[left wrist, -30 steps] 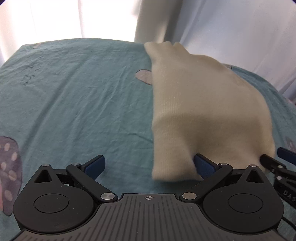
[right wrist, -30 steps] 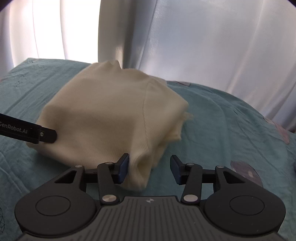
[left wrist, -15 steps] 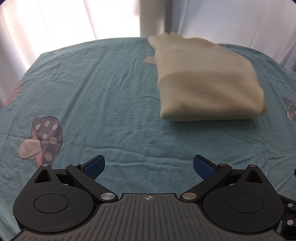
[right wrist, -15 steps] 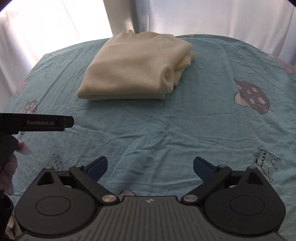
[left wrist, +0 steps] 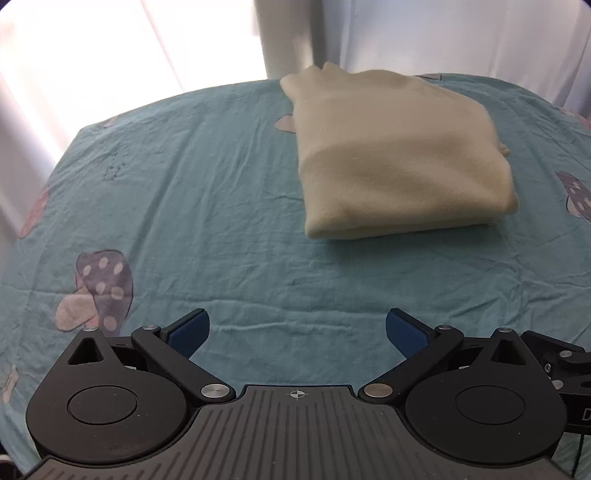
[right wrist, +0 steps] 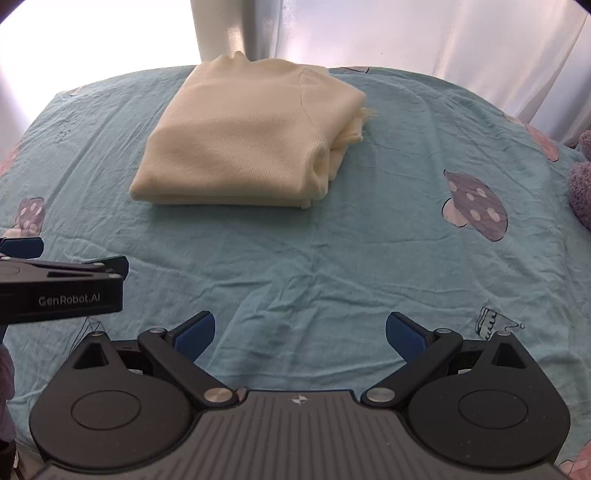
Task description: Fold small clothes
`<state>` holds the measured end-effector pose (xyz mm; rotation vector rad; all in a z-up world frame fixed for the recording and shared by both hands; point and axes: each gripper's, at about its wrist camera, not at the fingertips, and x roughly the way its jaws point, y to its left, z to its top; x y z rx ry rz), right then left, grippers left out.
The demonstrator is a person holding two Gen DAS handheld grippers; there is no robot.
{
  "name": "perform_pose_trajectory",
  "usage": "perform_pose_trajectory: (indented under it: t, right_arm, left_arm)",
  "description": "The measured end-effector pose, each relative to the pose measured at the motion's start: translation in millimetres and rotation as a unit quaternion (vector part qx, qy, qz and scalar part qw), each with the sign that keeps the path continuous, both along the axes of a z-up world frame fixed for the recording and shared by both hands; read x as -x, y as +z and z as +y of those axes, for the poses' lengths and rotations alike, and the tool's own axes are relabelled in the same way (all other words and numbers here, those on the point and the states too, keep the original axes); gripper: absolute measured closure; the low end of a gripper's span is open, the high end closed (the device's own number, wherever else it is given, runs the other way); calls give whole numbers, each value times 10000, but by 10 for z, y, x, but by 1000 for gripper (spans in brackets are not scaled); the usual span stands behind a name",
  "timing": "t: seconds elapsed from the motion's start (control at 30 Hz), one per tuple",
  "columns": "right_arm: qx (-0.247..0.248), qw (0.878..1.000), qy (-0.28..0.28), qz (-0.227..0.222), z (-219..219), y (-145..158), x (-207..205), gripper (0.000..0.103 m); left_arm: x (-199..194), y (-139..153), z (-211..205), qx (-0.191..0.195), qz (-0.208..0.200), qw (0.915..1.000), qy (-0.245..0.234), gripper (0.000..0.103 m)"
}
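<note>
A cream knit garment (left wrist: 399, 155) lies folded into a thick rectangle on the teal sheet, at the far side of the table; it also shows in the right wrist view (right wrist: 251, 136), with loose layers at its right end. My left gripper (left wrist: 297, 332) is open and empty, well back from the garment's near edge. My right gripper (right wrist: 299, 332) is open and empty, also well short of the garment. The left gripper's body shows at the left edge of the right wrist view (right wrist: 62, 284).
The teal sheet (right wrist: 332, 251) with mushroom prints covers the table and is wrinkled. White curtains (right wrist: 424, 33) hang behind the far edge. A purple fuzzy item (right wrist: 581, 181) sits at the right edge.
Both grippers let go of the garment and pulled back toward me. The right gripper opened wide. The garment now lies folded on the sheet.
</note>
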<state>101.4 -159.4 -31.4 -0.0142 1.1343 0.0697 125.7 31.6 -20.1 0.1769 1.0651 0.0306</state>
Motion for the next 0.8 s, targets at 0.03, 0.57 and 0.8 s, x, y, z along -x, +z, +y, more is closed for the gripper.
perform_pose_trajectory:
  t: [0.03,0.57,0.8]
  right_arm:
    - [17,10000,-26,-6,3,6,-26,4]
    - [81,9998,-181,34,53,31,-151,4]
    - [147,9998,-160,13,70,34,-156,4]
  left_arm:
    - [-12,4,-12,-7,-19,10000,-25,0]
    - [-133,9,-5,167,39,9998,-114,0]
    - [-131,9,5,181,59,9998,-101,0]
